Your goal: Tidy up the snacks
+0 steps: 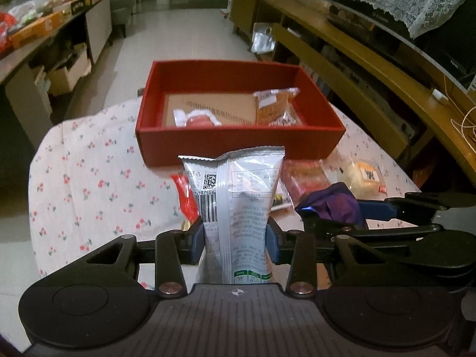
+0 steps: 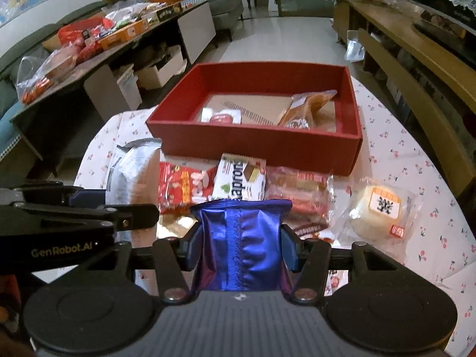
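**Both claws loaded, red box ahead**

My left claw (image 1: 235,239) is clamped on a silver snack pouch (image 1: 235,196), which stands upright between the blue pads with its barcode and printed back facing the camera. My right claw (image 2: 239,248) is pinched on a shiny blue-purple packet (image 2: 241,238), its crimped top edge rising above the pads. From the left wrist view the right claw shows at the right side with that purple packet in it; from the right wrist view the left claw and its silver pouch sit at the left, so the two are close beside each other.

Ahead of both, the open red box (image 2: 261,145) rests on the tabletop (image 2: 416,178), which is covered by a cherry-print cloth. Inside the box I see a small red-and-white wrapped snack (image 2: 221,116) near the front wall and an orange wrapped pastry (image 2: 306,108) leaning toward the right side.

Between the claws and the box, loose on the cloth, lie a red packet (image 2: 186,189), a white-and-green wafer pack (image 2: 241,180), a clear pack of reddish bars (image 2: 297,190), and, off to the right, a round pale bun in clear wrap (image 2: 379,211).
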The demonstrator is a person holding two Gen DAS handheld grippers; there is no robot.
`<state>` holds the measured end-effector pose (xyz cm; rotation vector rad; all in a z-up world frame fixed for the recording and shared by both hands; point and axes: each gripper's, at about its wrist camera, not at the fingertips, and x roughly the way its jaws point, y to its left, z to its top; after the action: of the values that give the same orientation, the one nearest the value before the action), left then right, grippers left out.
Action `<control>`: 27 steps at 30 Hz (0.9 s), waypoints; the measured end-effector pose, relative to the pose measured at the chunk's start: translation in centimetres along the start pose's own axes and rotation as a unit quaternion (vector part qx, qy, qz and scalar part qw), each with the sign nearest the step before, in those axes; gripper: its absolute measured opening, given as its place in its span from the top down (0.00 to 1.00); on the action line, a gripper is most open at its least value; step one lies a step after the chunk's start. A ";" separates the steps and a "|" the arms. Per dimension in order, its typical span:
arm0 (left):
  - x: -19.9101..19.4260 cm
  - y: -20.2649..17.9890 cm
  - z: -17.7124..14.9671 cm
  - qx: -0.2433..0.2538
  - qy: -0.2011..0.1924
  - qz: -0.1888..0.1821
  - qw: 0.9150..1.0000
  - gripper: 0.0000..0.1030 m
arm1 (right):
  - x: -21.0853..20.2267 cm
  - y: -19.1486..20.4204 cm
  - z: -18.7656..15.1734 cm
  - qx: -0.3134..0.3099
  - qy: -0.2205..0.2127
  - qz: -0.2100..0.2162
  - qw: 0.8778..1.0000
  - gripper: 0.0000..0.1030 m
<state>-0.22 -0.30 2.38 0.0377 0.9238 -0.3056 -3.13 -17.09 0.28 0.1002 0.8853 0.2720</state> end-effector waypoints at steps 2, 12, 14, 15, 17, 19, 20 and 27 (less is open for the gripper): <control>0.0 0.0 0.5 -0.002 -0.005 -0.002 1.000 0.54 | -0.1 -0.2 0.5 0.003 -0.005 -0.001 1.000 0.37; -0.1 -0.7 3.5 0.006 -0.038 0.001 0.999 0.55 | -0.6 -1.3 3.1 0.027 -0.040 -0.010 0.999 0.37; 0.1 -0.8 4.0 0.007 -0.043 0.000 0.999 0.55 | -0.7 -1.6 3.5 0.032 -0.045 -0.011 0.998 0.37; 0.2 -0.8 4.3 0.007 -0.045 -0.001 0.999 0.55 | -0.7 -1.8 3.8 0.035 -0.047 -0.012 0.998 0.37; 0.3 -0.9 4.7 0.007 -0.049 -0.001 0.999 0.55 | -0.6 -2.1 4.3 0.041 -0.052 -0.014 0.998 0.37; 0.4 -0.9 5.2 0.006 -0.054 -0.001 0.999 0.55 | -0.6 -2.3 4.8 0.047 -0.057 -0.015 0.997 0.37; 0.4 -0.9 5.5 0.006 -0.056 0.000 0.998 0.55 | -0.6 -2.3 5.0 0.049 -0.059 -0.016 0.997 0.37; 0.8 -1.1 7.0 0.009 -0.068 0.003 0.998 0.56 | -0.3 -3.0 6.6 0.063 -0.071 -0.017 0.995 0.37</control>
<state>5.38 -2.72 6.10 0.0353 0.7855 -0.3078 2.35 -19.84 4.07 0.2195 0.7613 0.1749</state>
